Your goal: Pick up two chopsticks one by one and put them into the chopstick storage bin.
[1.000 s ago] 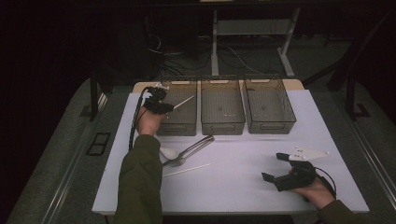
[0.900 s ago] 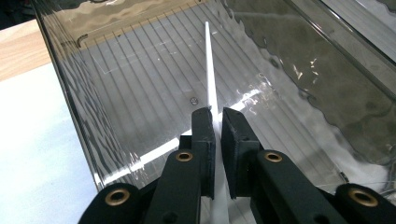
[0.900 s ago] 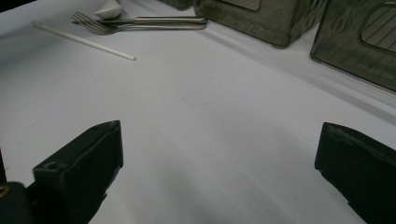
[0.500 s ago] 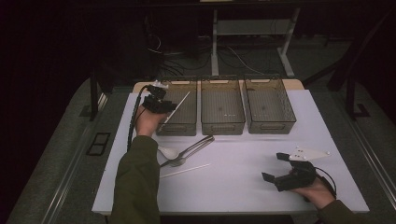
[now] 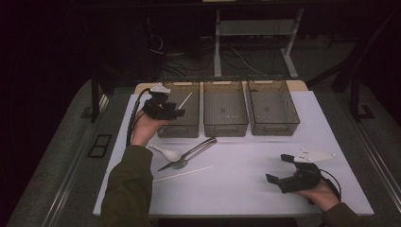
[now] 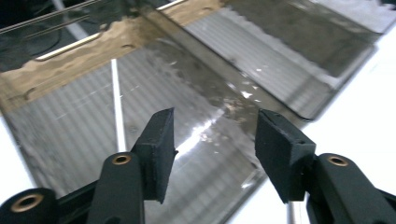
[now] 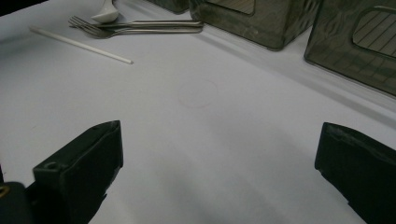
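My left gripper (image 5: 176, 112) hovers over the near end of the leftmost of three clear bins (image 5: 177, 129), jaws open and empty. In the left gripper view the jaws (image 6: 215, 140) stand apart above the bin floor (image 6: 65, 135), where a thin white stick (image 6: 116, 102) rests. From above, this stick (image 5: 185, 100) leans in the left bin just past the gripper. My right gripper (image 5: 278, 168) sits low over the table at the front right, wide open, nothing between its jaws (image 7: 219, 154).
A middle bin (image 5: 225, 128) and right bin (image 5: 275, 127) stand beside the left one. In front of the left bin lie a white spoon (image 5: 165, 152), metal forks (image 5: 196, 149) and a second white stick (image 5: 183, 173). The table edge (image 5: 236, 213) runs close behind my right hand.
The white stick at the left gripper has swung from a flat angle to a steeper one and now rests in the left bin, free of the jaws. The right gripper has not moved.
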`<state>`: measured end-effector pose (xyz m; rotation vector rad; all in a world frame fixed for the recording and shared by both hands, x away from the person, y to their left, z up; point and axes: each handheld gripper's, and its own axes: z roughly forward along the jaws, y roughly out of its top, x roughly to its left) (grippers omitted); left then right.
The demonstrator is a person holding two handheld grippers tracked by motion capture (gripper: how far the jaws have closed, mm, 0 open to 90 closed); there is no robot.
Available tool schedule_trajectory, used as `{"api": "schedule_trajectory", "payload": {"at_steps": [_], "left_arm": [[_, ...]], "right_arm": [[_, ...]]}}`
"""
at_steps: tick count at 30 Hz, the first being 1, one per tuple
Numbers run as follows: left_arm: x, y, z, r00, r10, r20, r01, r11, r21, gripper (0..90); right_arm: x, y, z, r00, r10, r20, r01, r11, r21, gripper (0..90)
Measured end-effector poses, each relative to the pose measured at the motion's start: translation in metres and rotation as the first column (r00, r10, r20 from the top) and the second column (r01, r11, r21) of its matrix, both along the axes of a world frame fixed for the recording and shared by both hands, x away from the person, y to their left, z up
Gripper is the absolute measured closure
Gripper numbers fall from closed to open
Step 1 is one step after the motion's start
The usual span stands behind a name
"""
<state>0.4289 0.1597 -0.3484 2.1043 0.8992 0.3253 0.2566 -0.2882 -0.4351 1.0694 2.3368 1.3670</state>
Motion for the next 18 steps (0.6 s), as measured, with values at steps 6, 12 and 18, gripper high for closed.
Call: {"api": "schedule_trajectory", "payload": {"at_steps": [6,12,18], "left_arm": [[-0.02,-0.003,0.002,0.9983,-0.054,0.023,0.055,0.9978,-0.037,38.9],[-0.042,-0.007,0.0,0.994,-0.099,0.048,0.101,0.994,-0.042,33.7],[-0.068,-0.007,-0.006,0.9881,-0.136,0.072,0.139,0.9889,-0.051,29.7]], "right_arm": [[-0.001,-0.002,0.001,1.0,-0.002,0.001,0.002,1.0,0.009,1.0],[0.0,-0.001,0.0,1.0,-0.001,-0.002,0.001,1.0,0.01,1.0],[0.0,-0.002,0.0,1.0,0.0,0.001,0.0,1.0,0.011,1.0]]}}
